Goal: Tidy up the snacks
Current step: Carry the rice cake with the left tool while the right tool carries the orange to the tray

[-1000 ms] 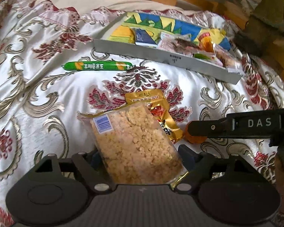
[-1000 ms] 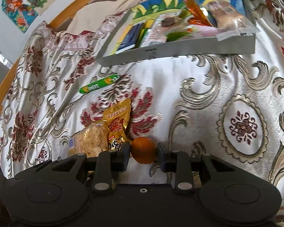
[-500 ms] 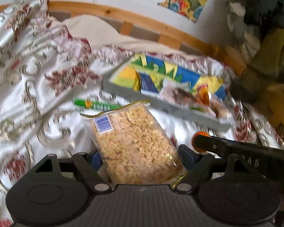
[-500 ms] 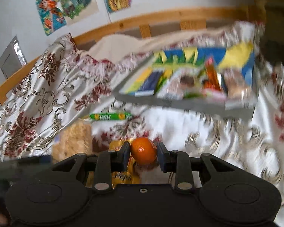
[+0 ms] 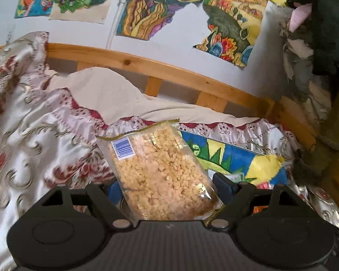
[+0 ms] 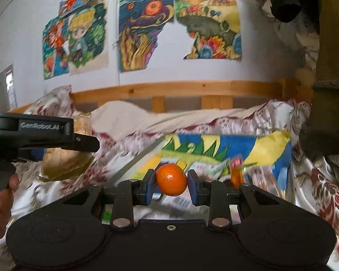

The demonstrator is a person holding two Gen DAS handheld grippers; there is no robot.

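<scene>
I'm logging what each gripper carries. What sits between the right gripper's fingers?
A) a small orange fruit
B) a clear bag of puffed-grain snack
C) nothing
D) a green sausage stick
A: the right gripper is shut on the small orange fruit, its blue pads pressing it from both sides.

Soft daylight, dim right corner, fisheye bending at edges, motion blur over bedding, faint packet glare
</scene>
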